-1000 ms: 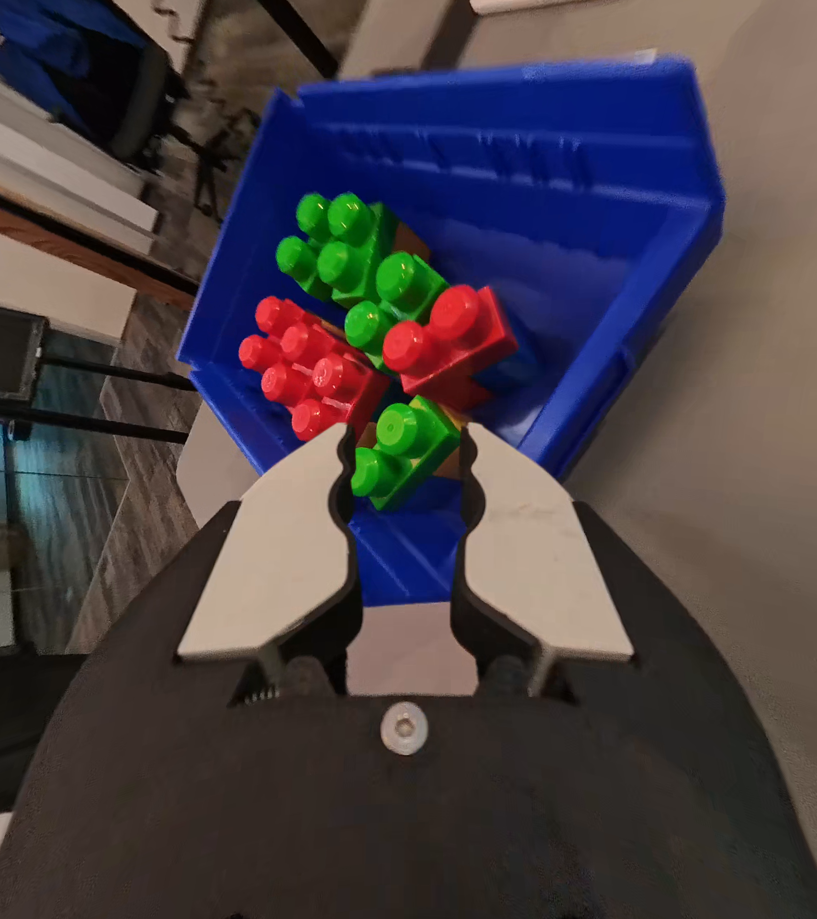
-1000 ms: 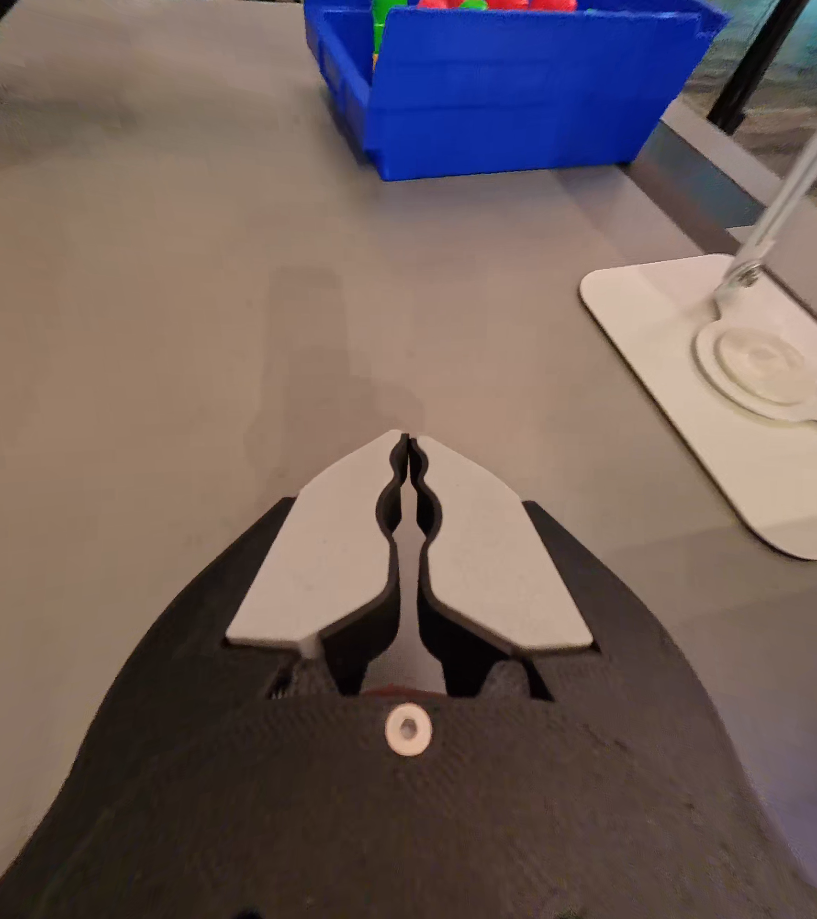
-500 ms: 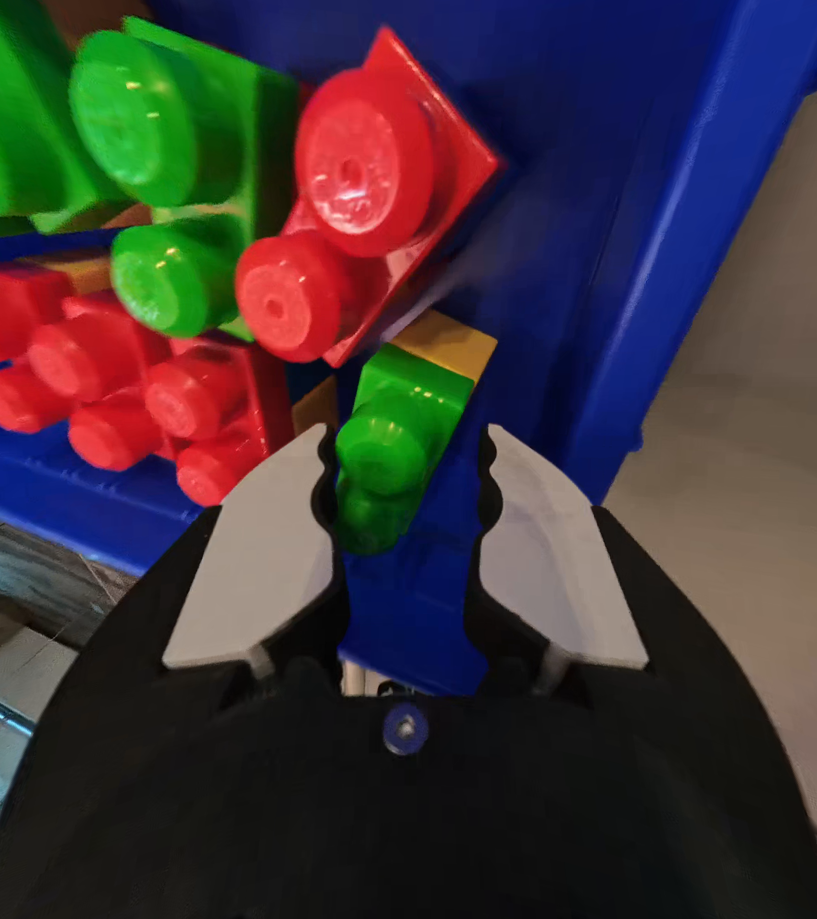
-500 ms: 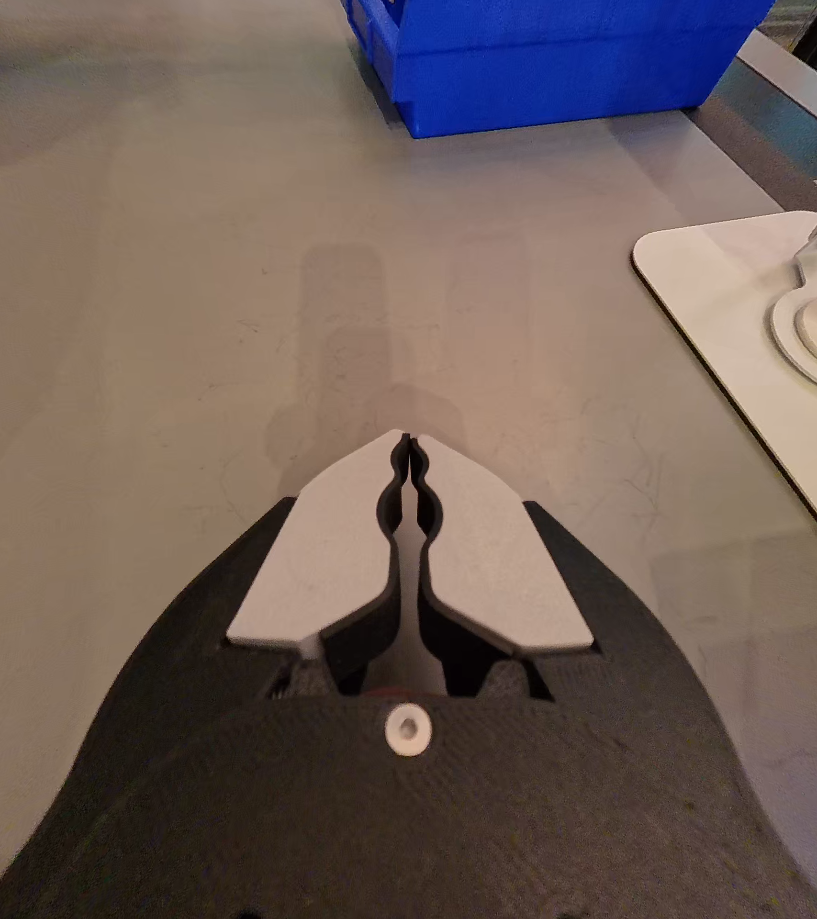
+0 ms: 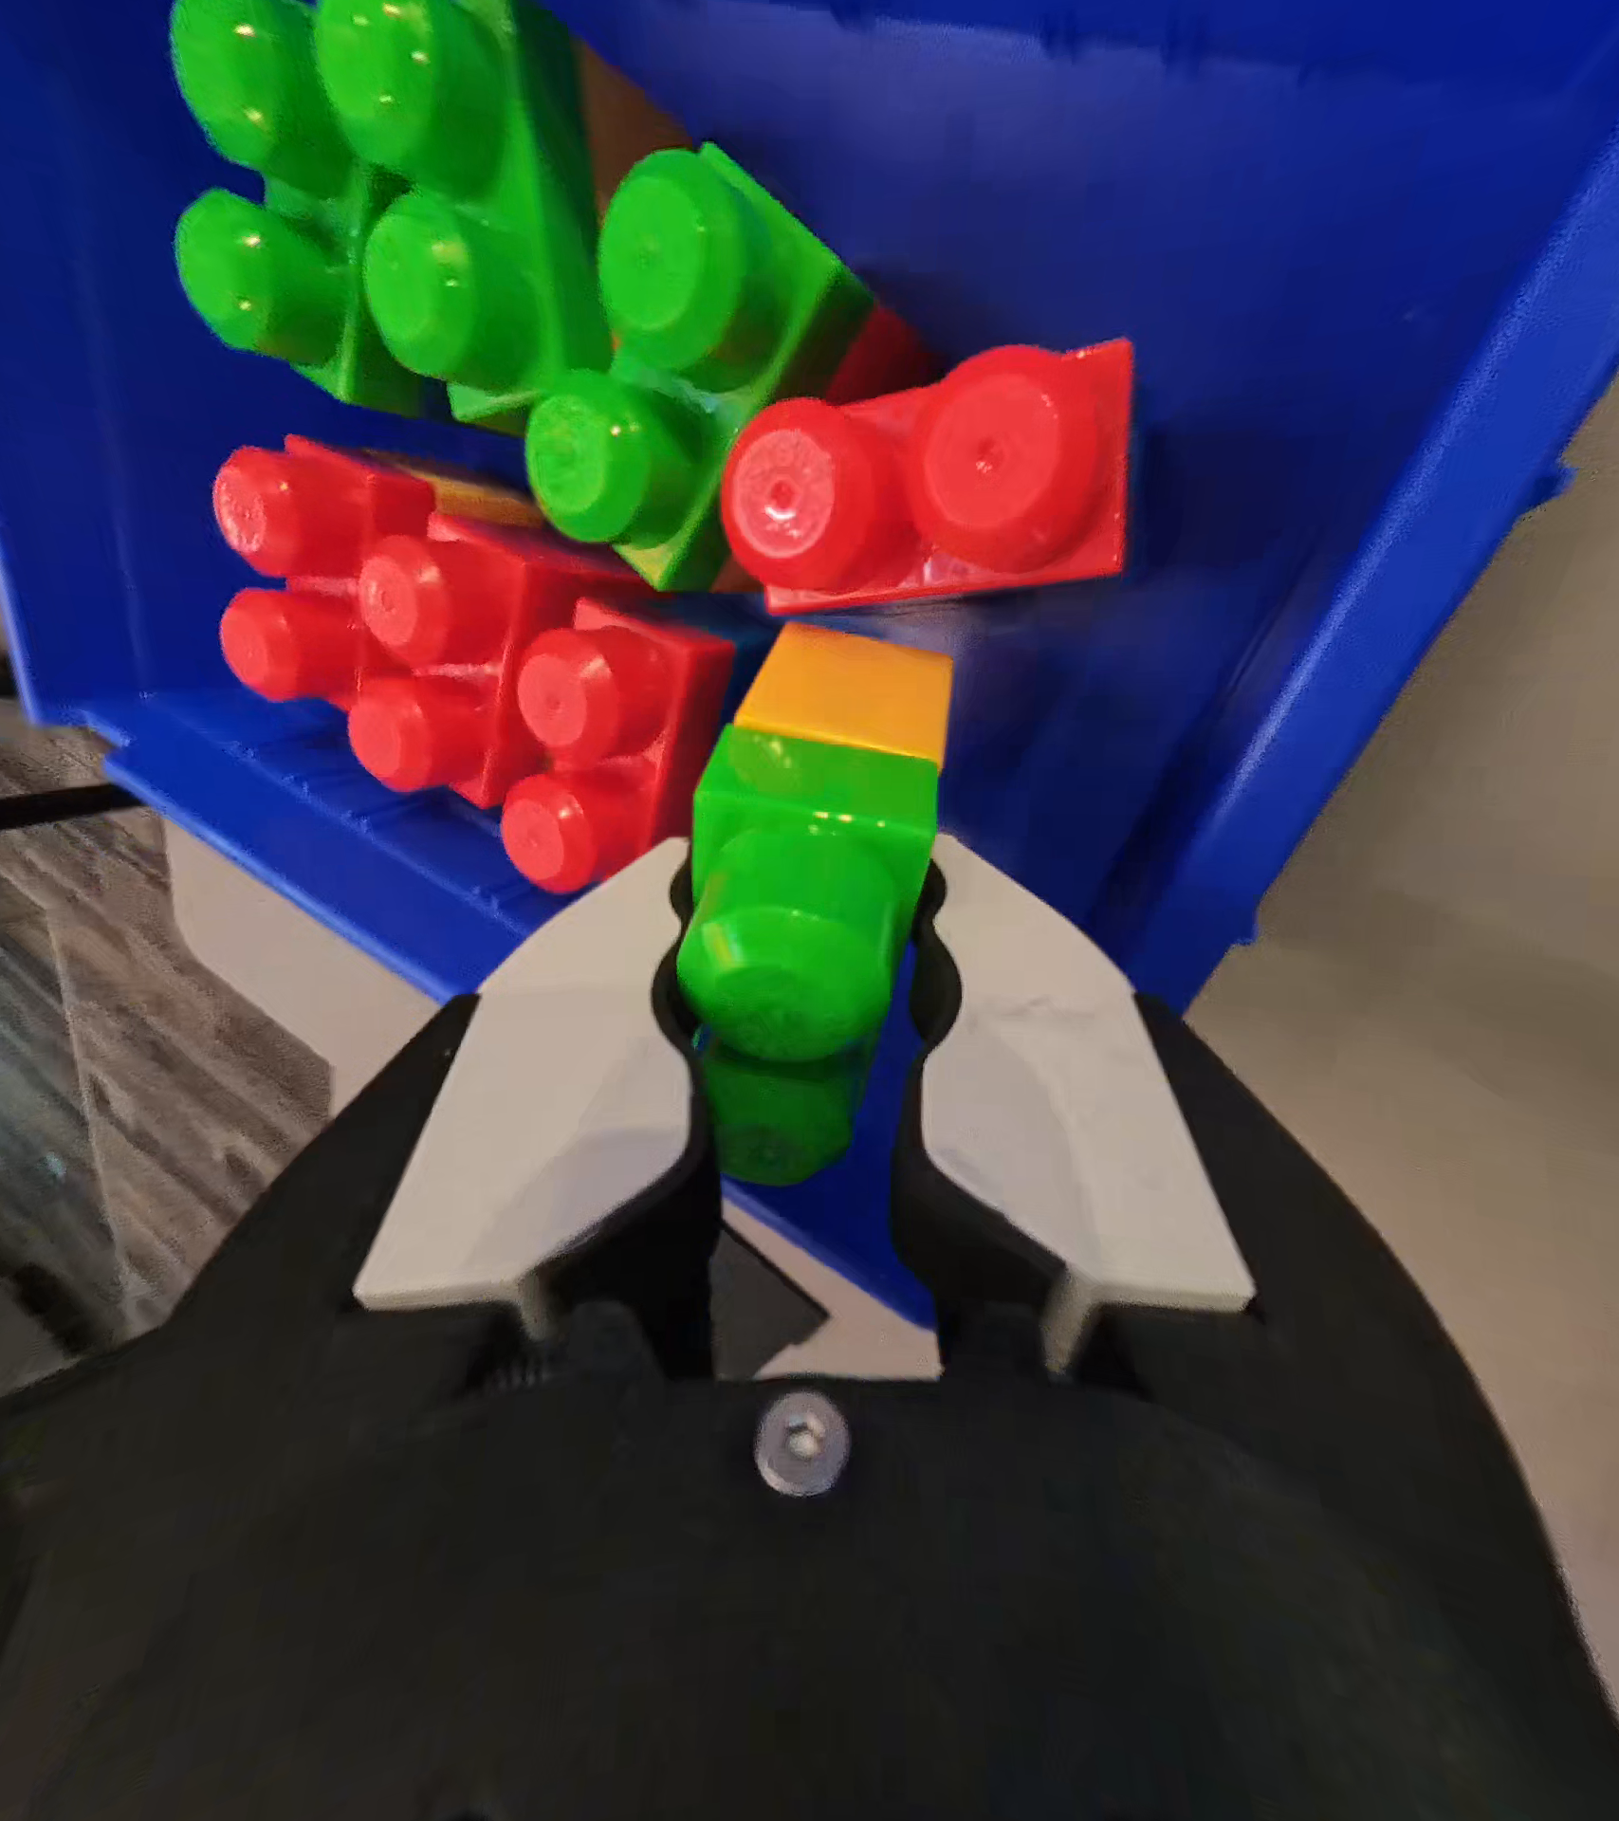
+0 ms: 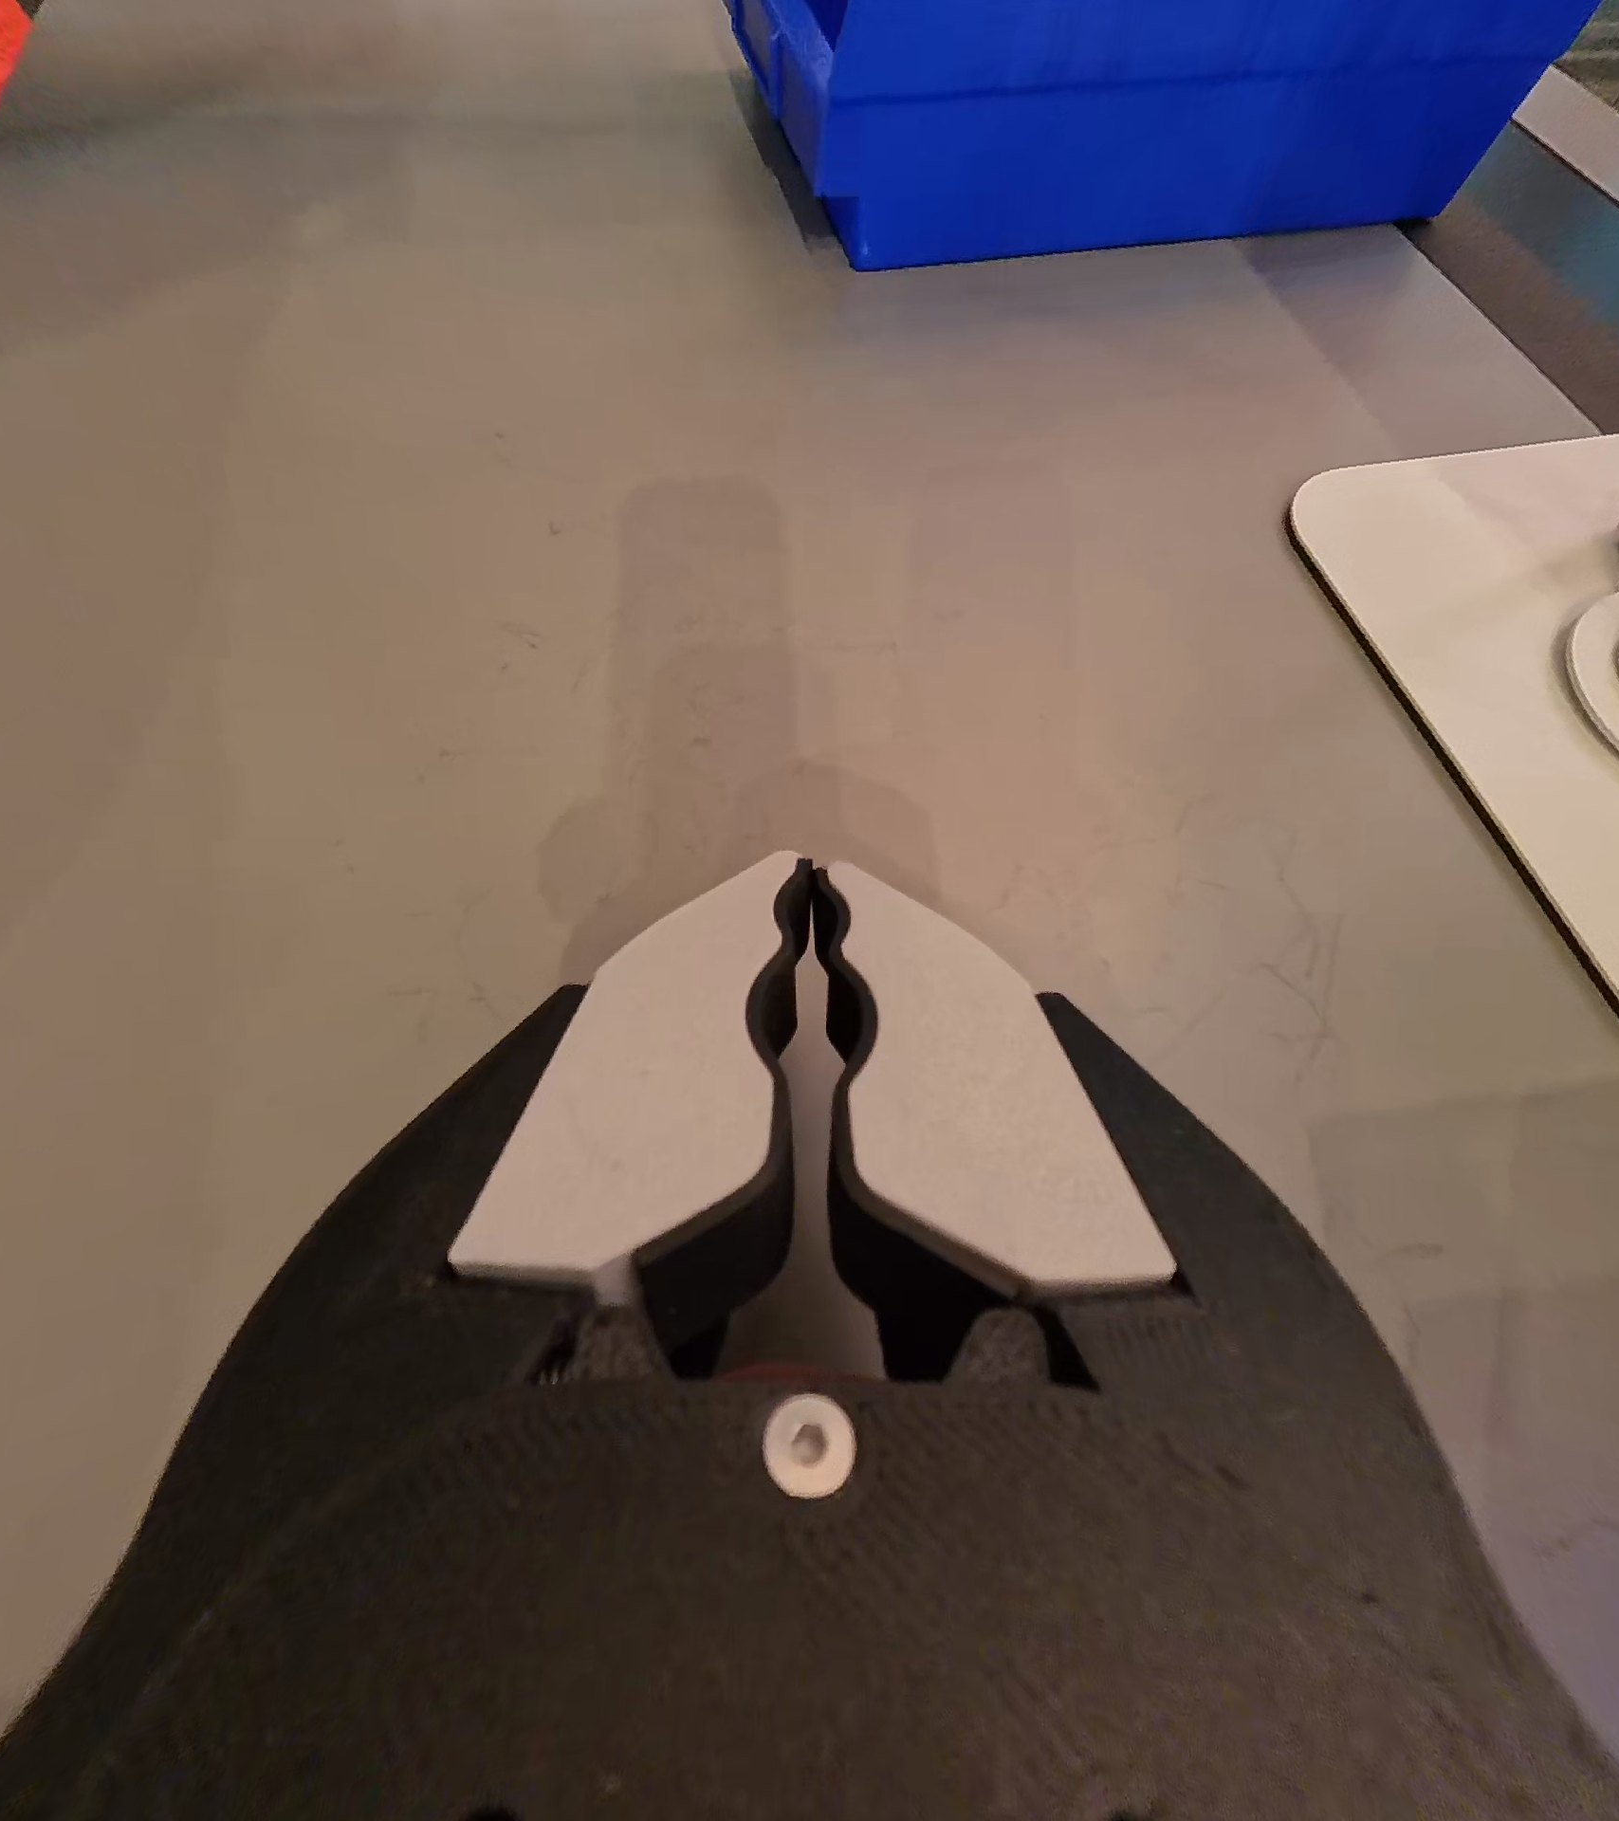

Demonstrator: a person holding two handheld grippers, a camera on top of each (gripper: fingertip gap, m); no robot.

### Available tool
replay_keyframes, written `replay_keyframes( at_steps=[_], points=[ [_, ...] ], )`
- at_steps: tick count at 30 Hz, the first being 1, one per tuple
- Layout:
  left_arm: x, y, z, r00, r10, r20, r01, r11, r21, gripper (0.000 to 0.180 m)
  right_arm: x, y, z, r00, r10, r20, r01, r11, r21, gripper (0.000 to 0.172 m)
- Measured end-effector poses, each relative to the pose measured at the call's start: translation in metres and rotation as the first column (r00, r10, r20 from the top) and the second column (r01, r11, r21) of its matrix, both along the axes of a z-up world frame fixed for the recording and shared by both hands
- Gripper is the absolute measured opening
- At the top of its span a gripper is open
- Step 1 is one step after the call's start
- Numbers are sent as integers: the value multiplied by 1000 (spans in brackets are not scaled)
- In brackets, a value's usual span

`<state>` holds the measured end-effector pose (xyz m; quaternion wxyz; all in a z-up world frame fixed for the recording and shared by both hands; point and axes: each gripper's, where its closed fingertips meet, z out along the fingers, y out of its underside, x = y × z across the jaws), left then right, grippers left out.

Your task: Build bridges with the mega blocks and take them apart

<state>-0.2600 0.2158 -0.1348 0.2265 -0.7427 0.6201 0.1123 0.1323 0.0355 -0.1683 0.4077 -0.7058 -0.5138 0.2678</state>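
In the left wrist view my left gripper [image 5: 805, 887] is shut on a green two-stud block [image 5: 805, 926] that sits on top of a yellow block [image 5: 844, 690], near the front corner of the blue bin [image 5: 1377, 296]. Both pads press on the green block's sides. More green blocks [image 5: 450, 246] and red blocks [image 5: 490, 640] lie in the bin, with a red two-stud block [image 5: 943, 473] just behind. In the right wrist view my right gripper [image 6: 810, 872] is shut and empty, low over the grey table [image 6: 342, 591]. The blue bin also shows in that view [image 6: 1130, 128], far ahead.
A white flat stand base [image 6: 1515, 670] with a metal post lies on the table at the right of the right wrist view. The table's left edge and a dark floor [image 5: 17, 985] show beside the bin in the left wrist view. About 45 cm separates my left fingertips from my right.
My left gripper moved into the bin, opened around the green block, then closed on it. My right gripper stayed shut and drifted slightly over the table.
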Motion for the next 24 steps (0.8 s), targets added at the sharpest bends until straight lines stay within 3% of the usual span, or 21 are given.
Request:
replay_keyframes(
  at_steps=[5, 9, 14, 19, 20, 24],
  points=[
    [-6, -12, 25, 989, 65, 136, -73, 996, 56, 39, 0, 0, 0, 1000, 1, -1, -1, 1000, 5, 0],
    [17, -31, 57, 912, 79, 403, -105, 993, 44, 39, 0, 0, 2, 1000, -2, -8, 2, 1000, 10, 0],
    [96, -74, 97, 623, 39, 781, 27, 997, -72, 39, -1, 4, 9, 999, -16, -43, 18, 999, 44, 0],
    [184, -124, 126, 217, 129, 968, 311, 931, -194, 38, -5, 8, 28, 996, -30, -85, 44, 986, 158, 2],
    [199, -132, 126, 168, 172, 971, 361, 905, -223, 38, -6, 8, 36, 995, -29, -95, 48, 979, 198, 2],
    [249, -156, 121, 75, 304, 950, 518, 802, -298, 37, -14, 2, 77, 994, 0, -111, 48, 901, 430, 4]
  ],
)
